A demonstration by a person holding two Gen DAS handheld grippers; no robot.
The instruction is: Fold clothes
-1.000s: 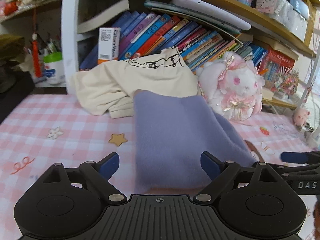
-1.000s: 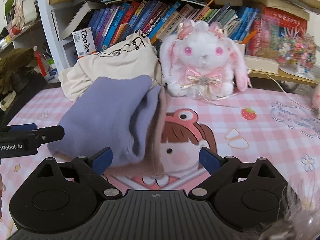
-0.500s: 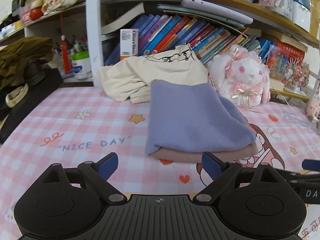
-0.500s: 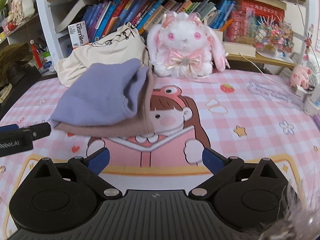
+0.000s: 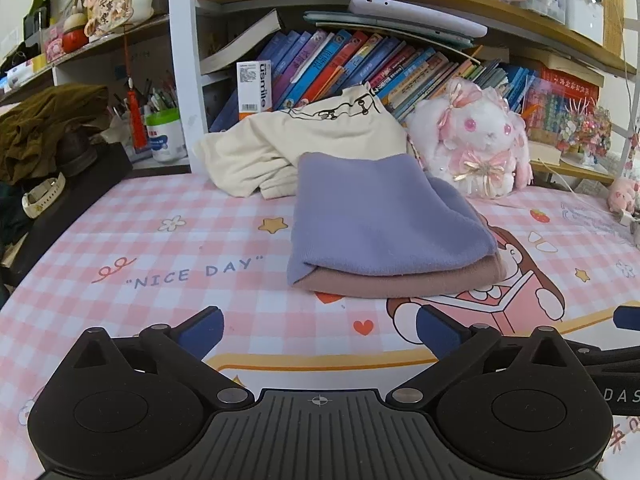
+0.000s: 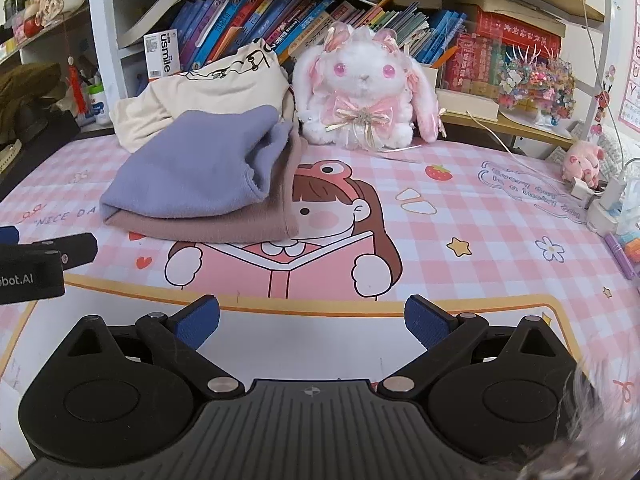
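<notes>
A folded purple garment lies on top of a folded mauve garment on the pink checked mat. The same stack shows in the right wrist view, purple over mauve. Behind it a crumpled cream garment leans against the books. My left gripper hangs over the mat in front of the stack, jaws opening, nothing between them. My right gripper is open and empty, to the right of the stack and well short of it.
A white and pink plush rabbit sits right of the clothes. A bookshelf closes off the back. Dark clothes and a watch lie at the left edge. A charger and cables crowd the right edge.
Both grippers have drawn back from the folded stack, which now lies farther off on the mat. More of the mat shows in front of each gripper.
</notes>
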